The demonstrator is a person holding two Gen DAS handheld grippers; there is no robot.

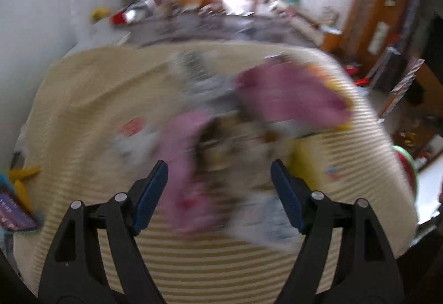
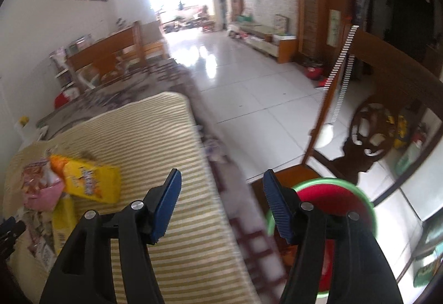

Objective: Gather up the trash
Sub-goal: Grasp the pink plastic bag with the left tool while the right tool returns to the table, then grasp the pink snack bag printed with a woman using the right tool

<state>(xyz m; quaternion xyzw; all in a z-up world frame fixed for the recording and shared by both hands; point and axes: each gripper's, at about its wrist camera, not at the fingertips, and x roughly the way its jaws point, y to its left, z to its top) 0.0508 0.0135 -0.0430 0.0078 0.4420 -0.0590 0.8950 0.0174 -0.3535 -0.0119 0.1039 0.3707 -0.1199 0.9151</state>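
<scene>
**Two open grippers over a striped surface strewn with snack wrappers**

The left wrist view is heavily blurred. The left gripper (image 1: 218, 168) sits at the bottom centre of the frame, its blue pads spread apart with nothing between them. Beyond it, a heap of wrappers (image 1: 249, 132) fills the middle of the frame: pink and purple ones, a yellow one and some white ones, lying on a cream striped cushion (image 1: 193, 257). The blur hides finer detail.

The right wrist view is sharper. The right gripper (image 2: 221, 179) is at the bottom centre, its pads also apart and empty. The striped cushion takes the lower left of the frame. A yellow snack bag (image 2: 91, 182) lies on it at the left, touching a pink wrapper (image 2: 41, 187) at the left edge. At the lower right, partly behind the gripper, stands a red bucket (image 2: 332, 198) with a green rim. A dark carved wooden chair (image 2: 371, 132) is at the right, and a shiny white tiled floor (image 2: 249, 88) stretches towards the top of the frame.
</scene>
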